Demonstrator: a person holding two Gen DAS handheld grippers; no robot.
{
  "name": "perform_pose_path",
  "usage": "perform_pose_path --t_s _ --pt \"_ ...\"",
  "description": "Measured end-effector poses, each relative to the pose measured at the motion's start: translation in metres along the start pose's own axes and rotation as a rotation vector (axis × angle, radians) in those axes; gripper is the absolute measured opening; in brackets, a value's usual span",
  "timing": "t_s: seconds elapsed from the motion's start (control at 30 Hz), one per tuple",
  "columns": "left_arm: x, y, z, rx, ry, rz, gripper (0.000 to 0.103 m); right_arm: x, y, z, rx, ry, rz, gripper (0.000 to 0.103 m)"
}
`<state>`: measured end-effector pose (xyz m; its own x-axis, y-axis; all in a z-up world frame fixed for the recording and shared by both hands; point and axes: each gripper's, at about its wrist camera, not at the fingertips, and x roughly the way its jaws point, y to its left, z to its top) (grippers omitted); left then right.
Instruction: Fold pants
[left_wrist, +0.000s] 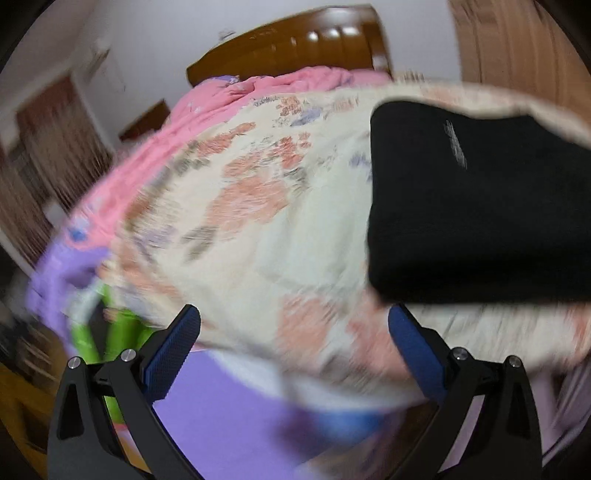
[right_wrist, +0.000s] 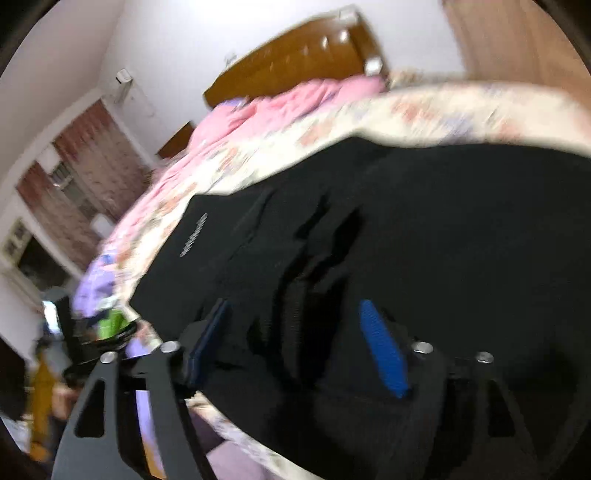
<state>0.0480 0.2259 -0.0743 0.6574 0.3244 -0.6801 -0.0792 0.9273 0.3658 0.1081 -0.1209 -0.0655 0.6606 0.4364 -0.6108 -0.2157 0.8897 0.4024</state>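
The black pants (left_wrist: 476, 206) lie on a floral bedspread (left_wrist: 258, 229), at the right of the left wrist view, with a small grey logo near their upper part. My left gripper (left_wrist: 293, 314) is open and empty above the bedspread, just left of the pants' near edge. In the right wrist view the pants (right_wrist: 406, 240) fill the middle and right, rumpled with folds. My right gripper (right_wrist: 295, 306) is open right over the pants, its blue pads (right_wrist: 382, 347) either side of a bunched ridge of cloth; both views are motion-blurred.
A pink blanket (left_wrist: 221, 103) lies at the far side of the bed by a brown wooden headboard (left_wrist: 295, 44). A purple sheet (left_wrist: 229, 417) hangs at the bed's near edge. A green object (left_wrist: 122, 332) sits low at the left. A wooden door (left_wrist: 517, 44) is at the right.
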Motion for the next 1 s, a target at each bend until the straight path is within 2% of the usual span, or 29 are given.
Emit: perform_pose_path --t_s 0.03,0.07,0.1,0.17,0.23,0.27,0.37,0.4,0.43,0.47,0.5,0.53,0.57,0.6,0.73,0.77,0.83,0.87,0.93,1.0 --pt "-0.014 0.003 -0.002 0.021 -0.031 0.019 0.102 -0.005 0.004 0.002 -0.024 -0.020 -0.008 0.073" --pt "-0.031 0.008 0.001 0.012 -0.068 0.000 0.102 -0.007 0.010 0.005 -0.051 -0.043 -0.012 0.073" --pt "-0.043 0.013 0.006 -0.008 -0.100 -0.041 0.102 -0.006 0.020 0.010 -0.090 -0.057 -0.008 0.073" --pt "-0.072 0.021 0.030 -0.081 -0.217 -0.132 0.102 0.004 0.044 0.020 -0.171 -0.069 -0.005 0.073" --pt "-0.081 0.015 0.056 -0.124 -0.303 -0.195 0.102 0.021 0.070 0.029 -0.249 -0.070 0.007 0.073" --pt "-0.078 0.008 0.067 -0.128 -0.310 -0.229 0.102 0.033 0.084 0.031 -0.291 -0.048 0.001 0.073" --pt "-0.035 -0.029 0.104 -0.115 -0.196 -0.380 0.102 0.061 0.103 0.020 -0.406 0.040 -0.069 0.073" --pt "-0.012 -0.047 0.109 -0.103 -0.138 -0.404 0.102 0.074 0.103 0.009 -0.455 0.098 -0.117 0.073" --pt "0.001 -0.057 0.108 -0.085 -0.100 -0.393 0.102 0.078 0.099 0.000 -0.489 0.113 -0.150 0.073" --pt "0.021 -0.072 0.102 -0.050 -0.037 -0.377 0.101 0.071 0.093 -0.010 -0.523 0.061 -0.145 0.073" --pt "0.034 -0.082 0.094 -0.023 -0.005 -0.372 0.101 0.067 0.084 -0.014 -0.510 0.048 -0.128 0.074" --pt "0.039 -0.086 0.086 -0.009 -0.013 -0.367 0.102 0.065 0.078 -0.015 -0.483 0.048 -0.097 0.074" --pt "0.037 -0.084 0.078 -0.020 -0.066 -0.374 0.102 0.063 0.072 -0.014 -0.460 0.055 -0.072 0.075" --pt "0.038 -0.082 0.076 -0.023 -0.064 -0.386 0.102 0.062 0.072 -0.014 -0.471 0.063 -0.072 0.075" --pt "0.033 -0.076 0.090 -0.023 0.023 -0.398 0.101 0.062 0.076 -0.014 -0.485 0.093 -0.100 0.082" --pt "0.025 -0.072 0.098 -0.038 0.015 -0.438 0.101 0.061 0.073 -0.014 -0.477 0.095 -0.093 0.084" --pt "0.008 -0.069 0.124 -0.055 -0.044 -0.564 0.101 0.062 0.067 -0.014 -0.442 0.094 -0.075 0.086" --pt "0.009 -0.071 0.136 -0.058 -0.049 -0.577 0.101 0.064 0.069 -0.013 -0.443 0.088 -0.080 0.086" --pt "0.024 -0.080 0.160 -0.055 -0.044 -0.554 0.101 0.066 0.070 -0.013 -0.449 0.081 -0.085 0.086" --pt "0.064 -0.089 0.177 -0.072 0.023 -0.528 0.101 0.064 0.069 -0.014 -0.446 0.085 -0.080 0.086"
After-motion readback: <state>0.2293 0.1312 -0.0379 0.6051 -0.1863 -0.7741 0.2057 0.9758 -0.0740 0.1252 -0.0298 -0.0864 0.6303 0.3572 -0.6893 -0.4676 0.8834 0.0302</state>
